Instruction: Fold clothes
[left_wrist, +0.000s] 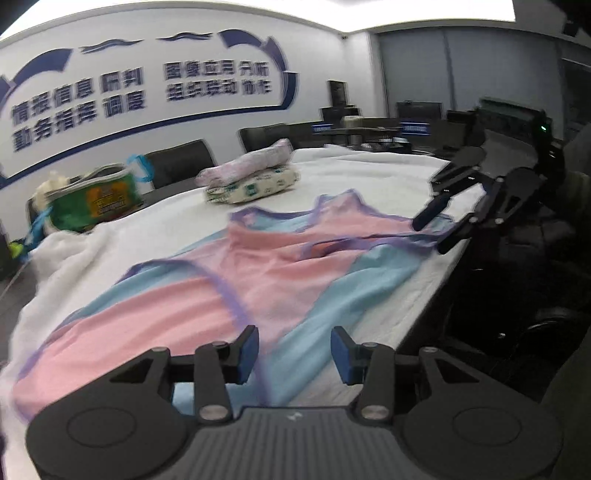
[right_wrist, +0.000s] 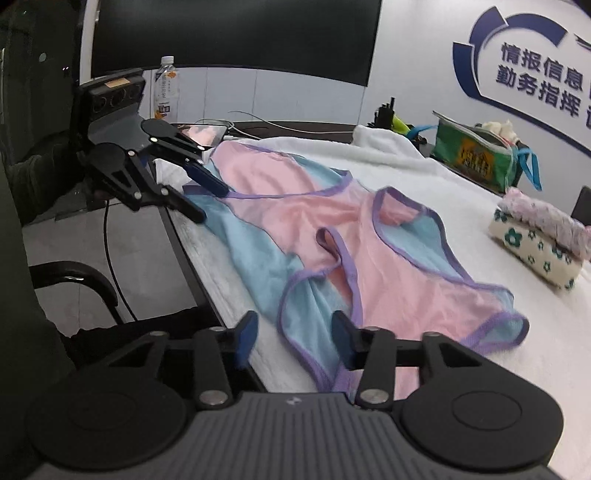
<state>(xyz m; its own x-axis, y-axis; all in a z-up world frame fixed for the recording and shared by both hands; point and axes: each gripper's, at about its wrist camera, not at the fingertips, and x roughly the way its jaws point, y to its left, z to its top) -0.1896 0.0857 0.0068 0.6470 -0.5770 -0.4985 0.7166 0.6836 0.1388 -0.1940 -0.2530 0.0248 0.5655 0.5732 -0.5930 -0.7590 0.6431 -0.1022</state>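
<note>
A pink and light-blue sleeveless garment (left_wrist: 280, 266) (right_wrist: 332, 229) with purple trim lies spread and rumpled on the white-covered table (left_wrist: 376, 173) (right_wrist: 517, 350). My left gripper (left_wrist: 294, 352) is open over the garment's lower end, cloth showing between its blue pads (left_wrist: 246, 350). In the right wrist view the left gripper (right_wrist: 201, 195) hovers open at the garment's far edge. My right gripper (right_wrist: 294, 338) is open at the strap end near the table's edge, holding nothing. The left wrist view shows the right gripper (left_wrist: 441, 227) open beside a purple strap.
A stack of folded clothes (left_wrist: 251, 181) (right_wrist: 539, 236) sits further in on the table. A green bag (left_wrist: 92, 201) (right_wrist: 476, 155) stands beyond it. A water bottle (right_wrist: 166, 88) and a phone (right_wrist: 203, 134) lie at one end. Black chairs (left_wrist: 181, 162) (right_wrist: 74, 280) surround the table.
</note>
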